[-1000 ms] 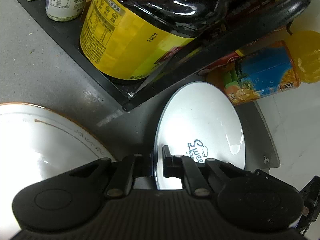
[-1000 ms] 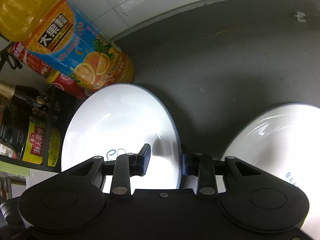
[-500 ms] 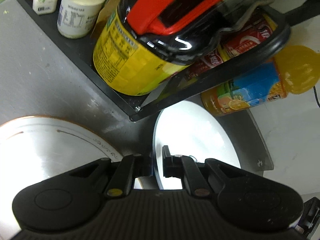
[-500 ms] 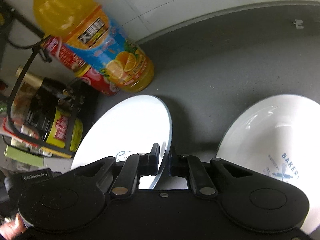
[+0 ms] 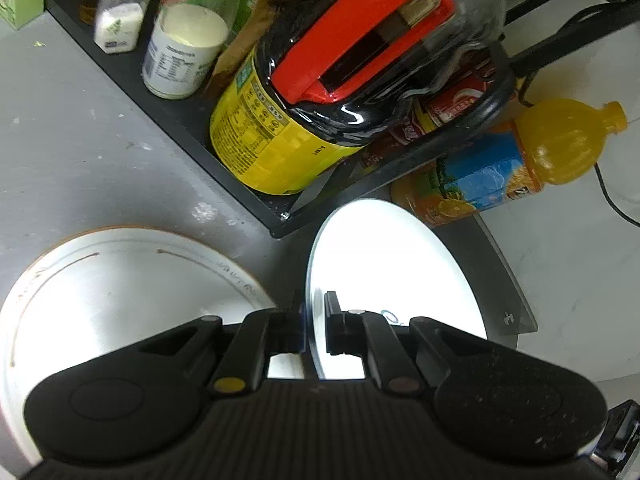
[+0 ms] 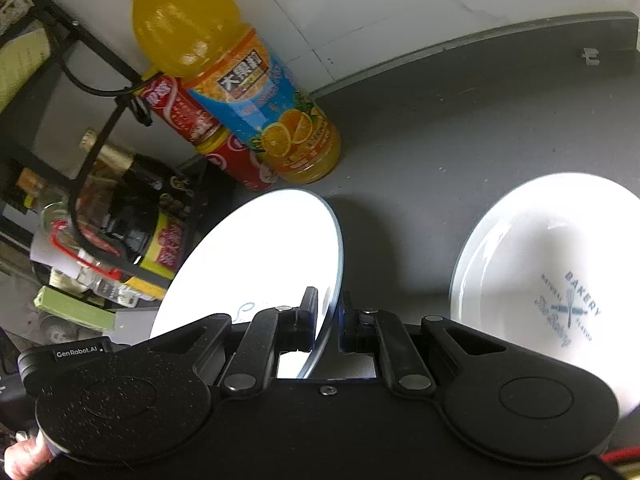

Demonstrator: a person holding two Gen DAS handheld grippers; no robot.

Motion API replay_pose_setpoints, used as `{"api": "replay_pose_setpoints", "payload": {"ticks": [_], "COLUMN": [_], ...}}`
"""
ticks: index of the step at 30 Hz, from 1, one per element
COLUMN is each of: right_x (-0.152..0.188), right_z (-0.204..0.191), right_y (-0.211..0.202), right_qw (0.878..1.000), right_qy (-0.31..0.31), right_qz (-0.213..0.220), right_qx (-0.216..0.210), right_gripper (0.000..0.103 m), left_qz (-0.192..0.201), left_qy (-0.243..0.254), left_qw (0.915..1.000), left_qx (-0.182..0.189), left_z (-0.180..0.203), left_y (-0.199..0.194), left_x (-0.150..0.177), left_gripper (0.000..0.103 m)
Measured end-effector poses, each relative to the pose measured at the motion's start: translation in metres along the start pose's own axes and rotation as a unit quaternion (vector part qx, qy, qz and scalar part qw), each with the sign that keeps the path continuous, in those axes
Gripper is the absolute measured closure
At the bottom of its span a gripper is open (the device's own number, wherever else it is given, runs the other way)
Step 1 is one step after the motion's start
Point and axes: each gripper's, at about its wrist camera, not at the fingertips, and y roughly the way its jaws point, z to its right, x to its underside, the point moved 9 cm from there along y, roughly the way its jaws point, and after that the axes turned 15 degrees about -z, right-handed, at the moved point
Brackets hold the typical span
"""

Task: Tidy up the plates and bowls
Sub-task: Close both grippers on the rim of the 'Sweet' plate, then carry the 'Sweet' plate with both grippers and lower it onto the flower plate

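Observation:
A small white plate with a thin blue rim (image 5: 392, 272) is held tilted above the dark counter. My left gripper (image 5: 314, 320) is shut on its rim at the plate's left edge. In the right wrist view the same plate (image 6: 264, 256) is pinched at its right edge by my right gripper (image 6: 328, 312), also shut. A large white plate with a brown rim (image 5: 120, 292) lies on the counter to the left. A white bowl printed "BAKERY" (image 6: 552, 272) sits to the right.
A black wire rack (image 5: 240, 184) behind the plates holds a yellow-labelled jug with a red handle (image 5: 288, 136), spice jars (image 5: 180, 56) and cans. An orange juice bottle (image 6: 240, 92) stands by the tiled wall. A hand (image 6: 20, 456) shows at the lower left.
My right gripper went from open around the plate's rim to shut on it. Both cameras have drawn back and up, so the rack and bottle look farther away.

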Motion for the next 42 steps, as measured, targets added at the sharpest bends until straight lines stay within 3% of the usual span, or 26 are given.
{"api": "replay_pose_setpoints", "payload": {"ticks": [12, 25, 42], "right_x": [0.037, 0.076, 0.1], "right_z": [-0.017, -0.051, -0.087], "right_y": [-0.011, 0.003, 0.022], "right_qw": [1.0, 0.998, 0.993], "right_qy": [-0.012, -0.039, -0.097], "right_qz": [-0.016, -0.046, -0.063], "right_qx": [-0.013, -0.027, 0.003], "right_gripper": [0.092, 0.091, 0.091], "left_qz": [0.015, 0.028, 0.017], "left_qy": [-0.011, -0.055, -0.096], "left_qw": [0.9998, 0.9977, 0.9939], "left_qx": [-0.009, -0.028, -0.051], "left_z": [-0.019, -0.073, -0.124], "left_y": [-0.033, -0.061, -0.07], "left_x": [0.03, 0.055, 0.072], "left_gripper": [0.096, 0.096, 0.095]}}
